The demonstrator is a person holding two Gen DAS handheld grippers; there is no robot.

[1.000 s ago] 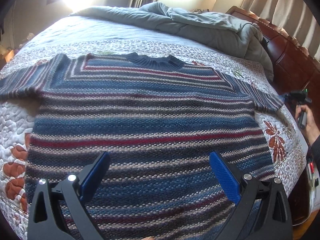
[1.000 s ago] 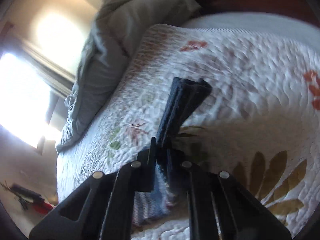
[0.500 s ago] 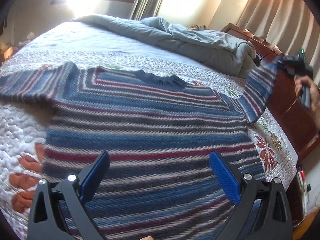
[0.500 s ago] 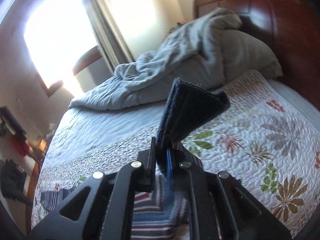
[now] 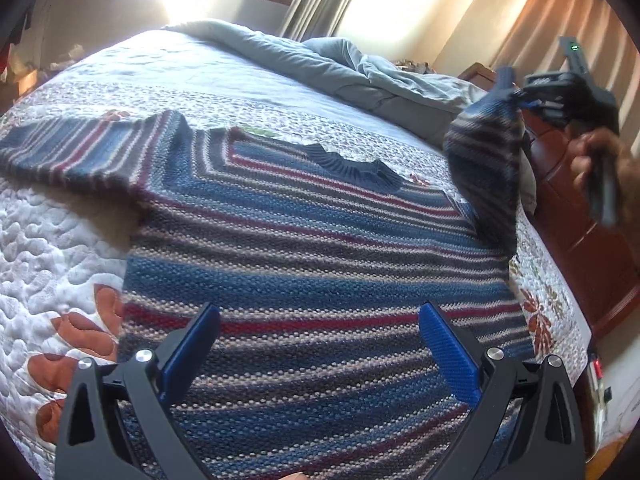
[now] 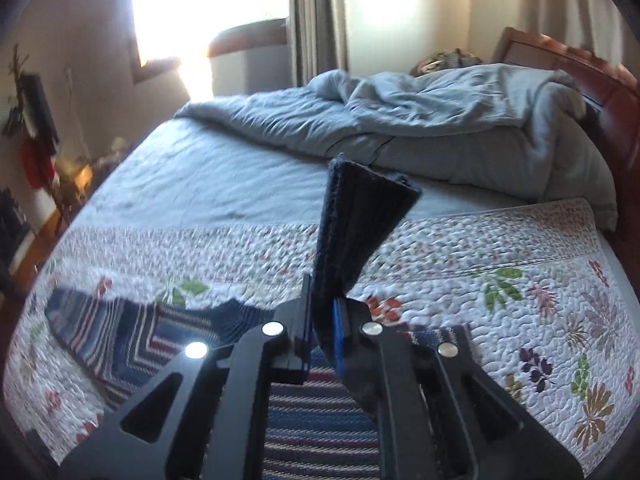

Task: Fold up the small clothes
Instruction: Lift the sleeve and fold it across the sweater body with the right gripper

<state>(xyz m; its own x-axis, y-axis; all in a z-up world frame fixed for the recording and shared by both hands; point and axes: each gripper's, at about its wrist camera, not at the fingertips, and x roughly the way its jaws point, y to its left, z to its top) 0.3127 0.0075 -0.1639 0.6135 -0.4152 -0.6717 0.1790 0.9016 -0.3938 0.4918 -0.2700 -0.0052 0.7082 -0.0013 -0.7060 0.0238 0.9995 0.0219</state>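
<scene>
The striped sweater lies flat on the quilt, its body spread wide and its dark ribbed collar pointing toward the grey duvet bunched at the far side of the bed. Its long axis — sleeve to sleeve — runs across the left wrist view. The sleeve on the left of that view rests stretched out on the quilt, well apart from the collar. The other sleeve is lifted off the quilt beside the collar, hanging from the right gripper, whose fingers are pinched tight on its dark cuff; the cuff stands upright above them. A hand holds that gripper near the wooden headboard. The left gripper hovers over the sweater's lower body, blue pads spread wide, nothing between them. No readable writing shows anywhere — only a small green light on the right gripper.
</scene>
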